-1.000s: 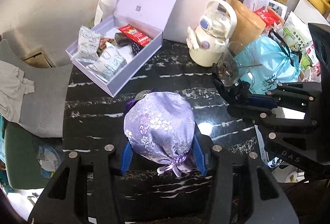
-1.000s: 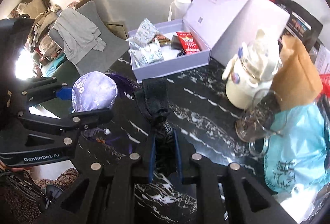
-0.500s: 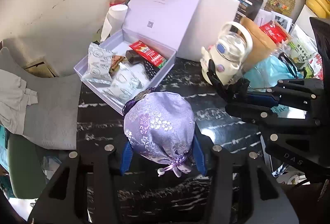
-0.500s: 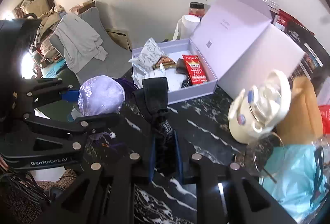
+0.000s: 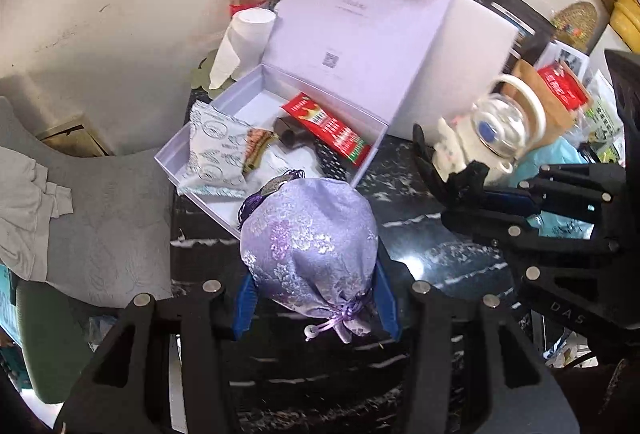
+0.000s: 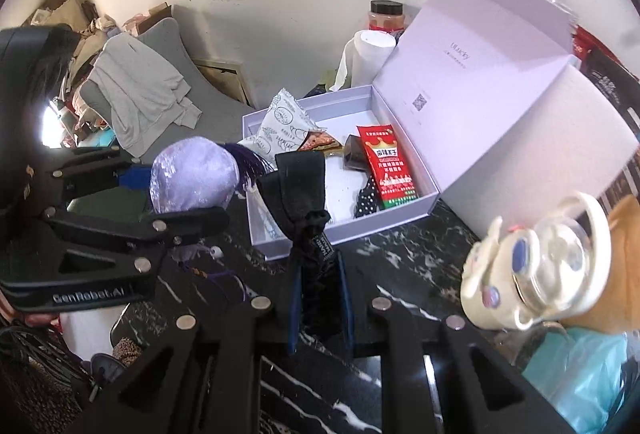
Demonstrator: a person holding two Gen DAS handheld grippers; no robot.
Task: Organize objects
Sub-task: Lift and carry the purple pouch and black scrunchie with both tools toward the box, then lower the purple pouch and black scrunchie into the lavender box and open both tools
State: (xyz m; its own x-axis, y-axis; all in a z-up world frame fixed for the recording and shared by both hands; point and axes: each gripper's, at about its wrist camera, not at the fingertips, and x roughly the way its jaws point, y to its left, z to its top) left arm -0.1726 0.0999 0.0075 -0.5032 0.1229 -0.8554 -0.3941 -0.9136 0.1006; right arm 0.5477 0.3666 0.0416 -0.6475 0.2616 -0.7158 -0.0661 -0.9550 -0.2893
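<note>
Left gripper (image 5: 316,298) sat at lower centre of its view, jaws clamped. Right gripper (image 6: 320,298) likewise, its 2 fingers nearly together, gripping.

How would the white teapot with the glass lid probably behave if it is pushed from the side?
The teapot looks rigid and probably fragile, since its lid is glass. Its rounded body and tall hoop handle suggest it may slide on the glossy marble table or tip. The lid might come loose.
</note>
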